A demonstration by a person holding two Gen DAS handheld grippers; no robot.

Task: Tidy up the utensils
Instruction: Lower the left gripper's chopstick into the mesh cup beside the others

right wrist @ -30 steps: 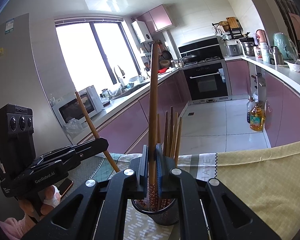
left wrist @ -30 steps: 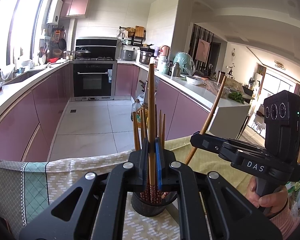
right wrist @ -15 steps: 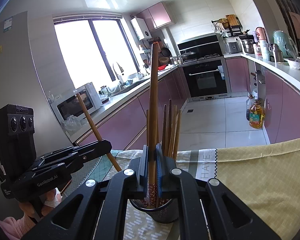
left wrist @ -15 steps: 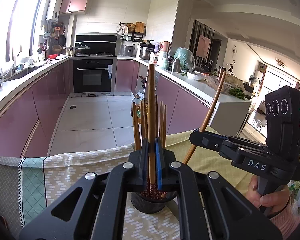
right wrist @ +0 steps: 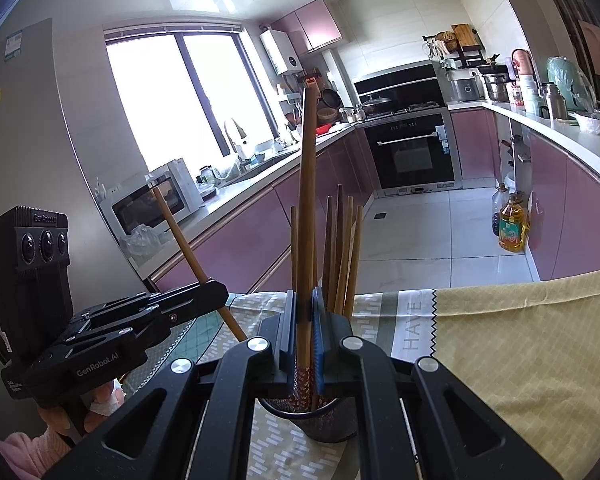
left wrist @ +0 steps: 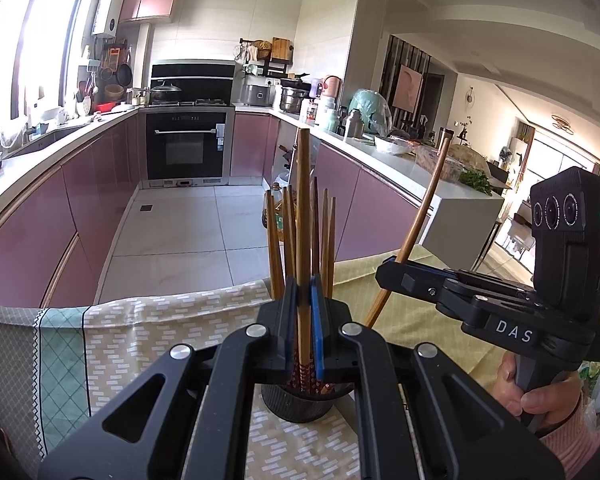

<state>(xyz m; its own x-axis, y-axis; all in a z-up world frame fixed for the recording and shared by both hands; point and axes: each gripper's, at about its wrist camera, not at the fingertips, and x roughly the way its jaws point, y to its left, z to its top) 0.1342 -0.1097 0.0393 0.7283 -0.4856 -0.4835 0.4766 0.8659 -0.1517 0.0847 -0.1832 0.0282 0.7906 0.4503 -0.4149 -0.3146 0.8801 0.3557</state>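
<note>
Several brown wooden chopsticks [left wrist: 324, 240] already stand in the black mesh cup [left wrist: 296, 404] on the desk. Each gripper, left gripper [left wrist: 305, 320] and right gripper [right wrist: 305, 320], has its jaws clamped on one more chopstick above the cup; both remain to be released.

Left claw [left wrist: 305, 320] clamped on one upright chopstick [left wrist: 302, 216], patterned lower end inside the black cup [left wrist: 296, 402]; cup stands on a patterned cloth [left wrist: 148, 320]; right claw [left wrist: 384, 276] at right pinches a tilted chopstick [left wrist: 422, 216]; hand [left wrist: 540, 392] grips its handle.
</note>
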